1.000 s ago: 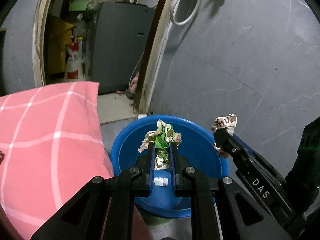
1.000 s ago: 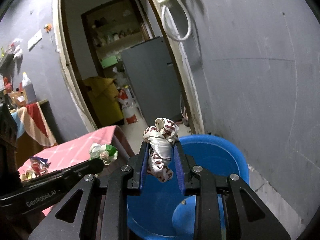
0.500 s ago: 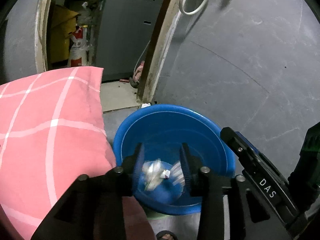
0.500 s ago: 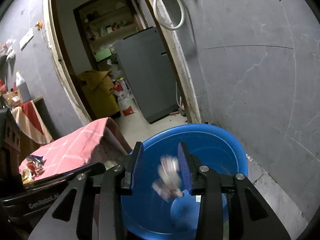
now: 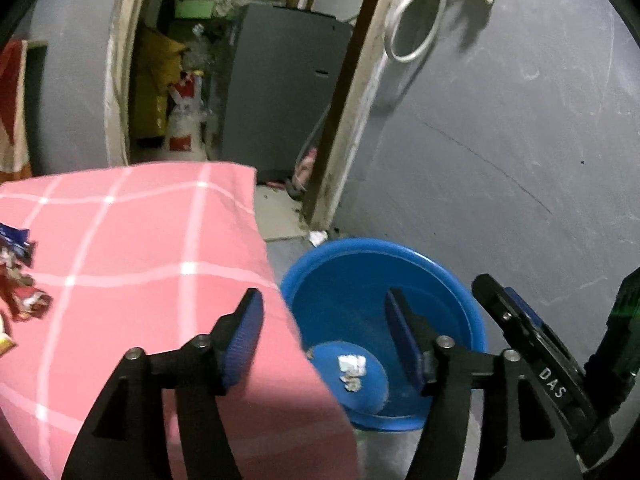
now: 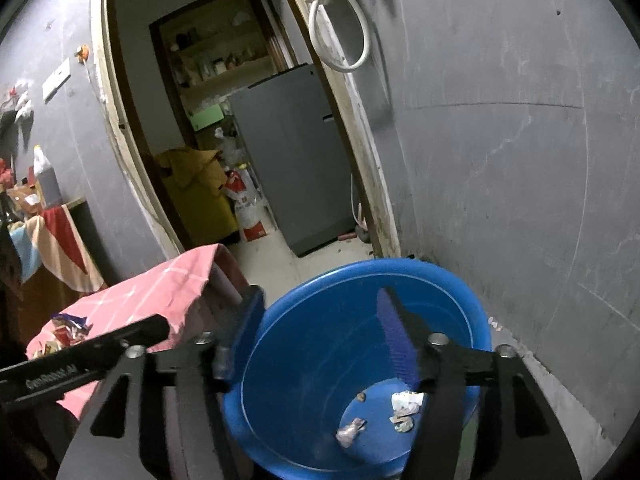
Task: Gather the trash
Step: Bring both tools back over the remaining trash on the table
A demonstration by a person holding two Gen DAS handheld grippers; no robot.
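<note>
Since a second ago: both crumpled wrappers are out of my tongs and lie in the blue basin; both sets of jaws have just been opening, with nothing between them.
Left wrist view: my left tongs (image 5: 320, 332) stand wide and empty, straddling the edge of the pink checked worktop (image 5: 132, 248) and the blue basin (image 5: 360, 264). Dropped scraps (image 5: 352, 368) rest on the basin's bottom.
Left view, next target: more wrappers (image 5: 18, 280) lie on the worktop far to the left of these tongs.
Right wrist view: my right tongs (image 6: 320, 328) are wide and empty over the basin (image 6: 400, 272); scraps (image 6: 404, 408) lie below.
Nearer hand: I judge the left, since the remaining wrappers (image 6: 68, 328) sit on its side.
</note>
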